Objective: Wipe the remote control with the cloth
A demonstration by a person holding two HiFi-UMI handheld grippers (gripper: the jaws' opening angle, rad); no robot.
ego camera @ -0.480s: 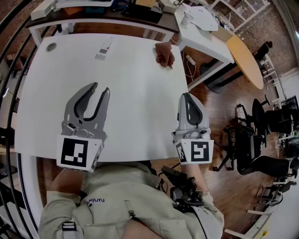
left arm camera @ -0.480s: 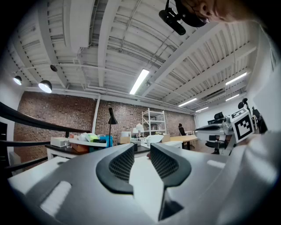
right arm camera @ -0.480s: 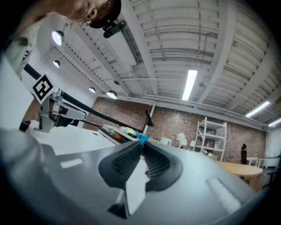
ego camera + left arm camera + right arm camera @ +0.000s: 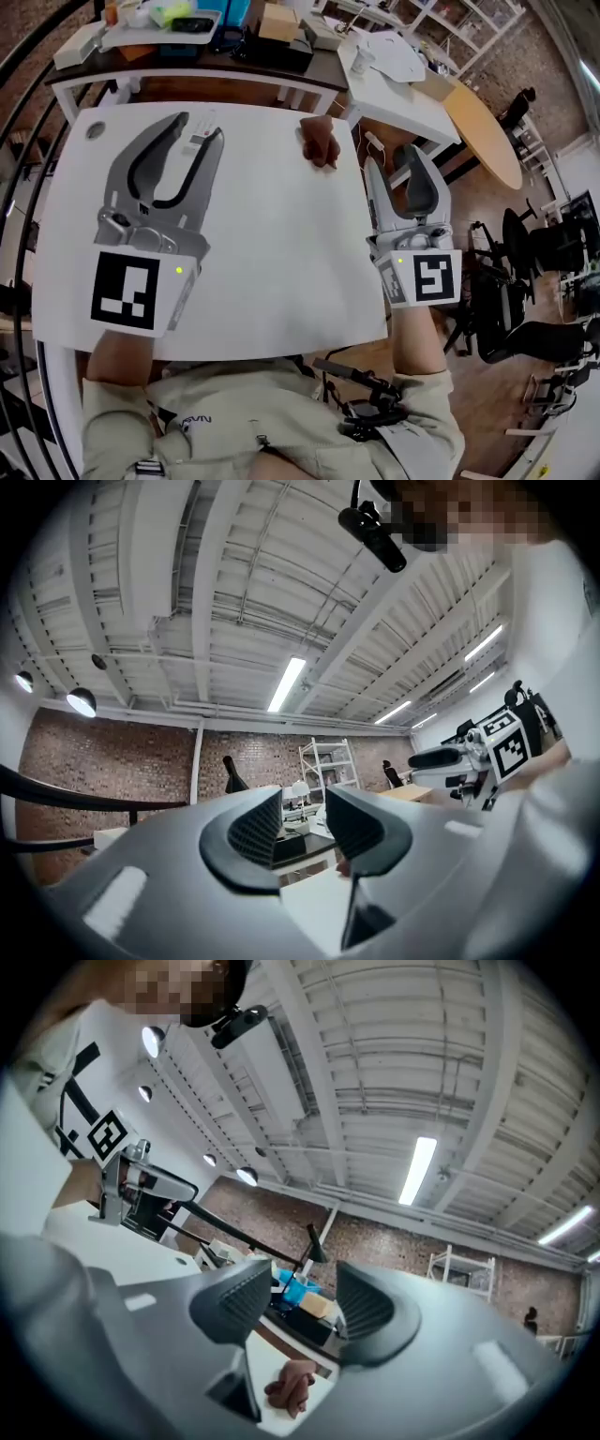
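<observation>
Remote control (image 4: 195, 142) lies beyond the left hand-held gripper (image 4: 198, 128), jaws apart and empty; right hand-held gripper (image 4: 394, 159) likewise spread.

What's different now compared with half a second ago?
The left gripper and the right gripper both moved forward, toward the far edge of the white table, jaws open and empty. The slim white remote control and the crumpled brown cloth stayed where they lay, untouched.

Remote control (image 4: 194, 142) half behind left gripper (image 4: 198, 127)

left gripper (image 4: 197, 128): rises toward the head camera, now framing the remote control (image 4: 195, 142) | right gripper (image 4: 394, 161): rises, shifts forward
</observation>
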